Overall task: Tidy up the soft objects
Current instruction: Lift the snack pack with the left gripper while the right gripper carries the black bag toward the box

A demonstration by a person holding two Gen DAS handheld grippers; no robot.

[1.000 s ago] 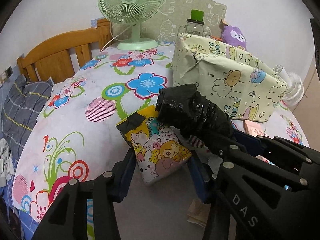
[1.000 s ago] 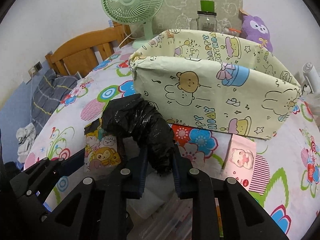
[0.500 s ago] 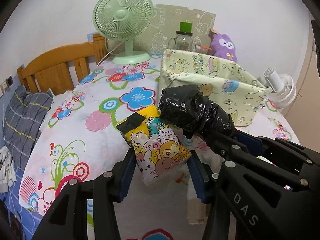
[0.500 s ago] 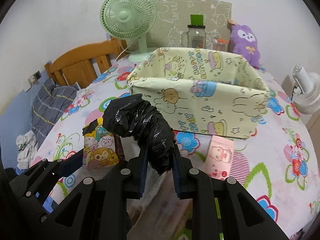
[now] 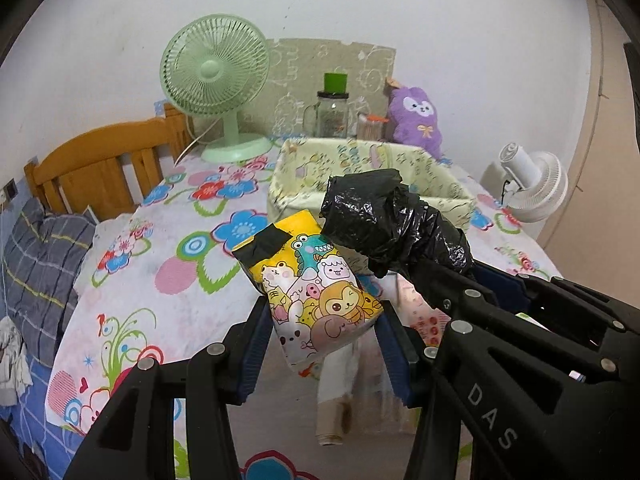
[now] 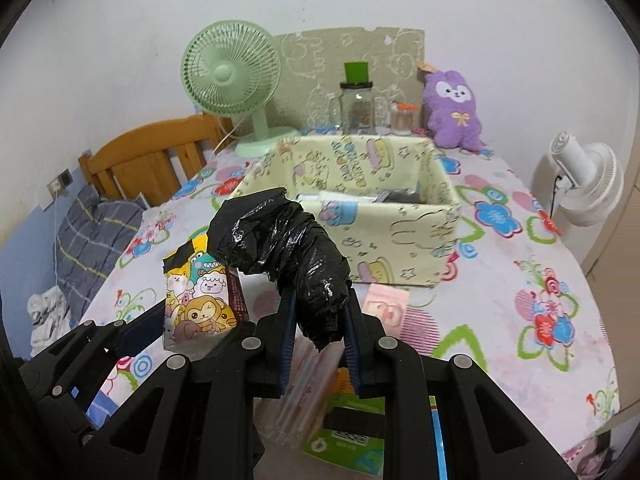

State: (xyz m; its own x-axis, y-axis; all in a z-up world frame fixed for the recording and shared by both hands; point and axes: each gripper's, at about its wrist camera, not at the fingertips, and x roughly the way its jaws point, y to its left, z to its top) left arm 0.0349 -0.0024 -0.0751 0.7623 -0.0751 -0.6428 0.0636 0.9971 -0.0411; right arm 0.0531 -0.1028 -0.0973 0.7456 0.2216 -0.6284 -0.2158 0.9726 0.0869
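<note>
My left gripper point(image 5: 320, 320) is shut on a yellow cartoon-print tissue pack point(image 5: 316, 284) and holds it above the table. My right gripper point(image 6: 320, 316) is shut on a crumpled black plastic bag roll point(image 6: 280, 240), also lifted. Each held item shows in the other view: the bag roll point(image 5: 384, 220) to the right of the pack, the pack point(image 6: 200, 292) to the left of the bag. Beyond them stands an open pale-yellow cartoon fabric box point(image 6: 432, 220) with a few items inside; it also shows in the left wrist view point(image 5: 288, 188).
A floral cloth covers the table point(image 6: 540, 280). A green fan point(image 6: 232, 76), a glass jar point(image 6: 356, 108) and a purple plush point(image 6: 452, 108) stand at the back, a white fan point(image 6: 588, 184) at the right. A pink packet point(image 6: 384, 304) and green packaging point(image 6: 352, 436) lie below my grippers.
Both grippers have risen and pulled back with their loads. The fabric box now sits farther away and lower, and its open inside has come into view.
</note>
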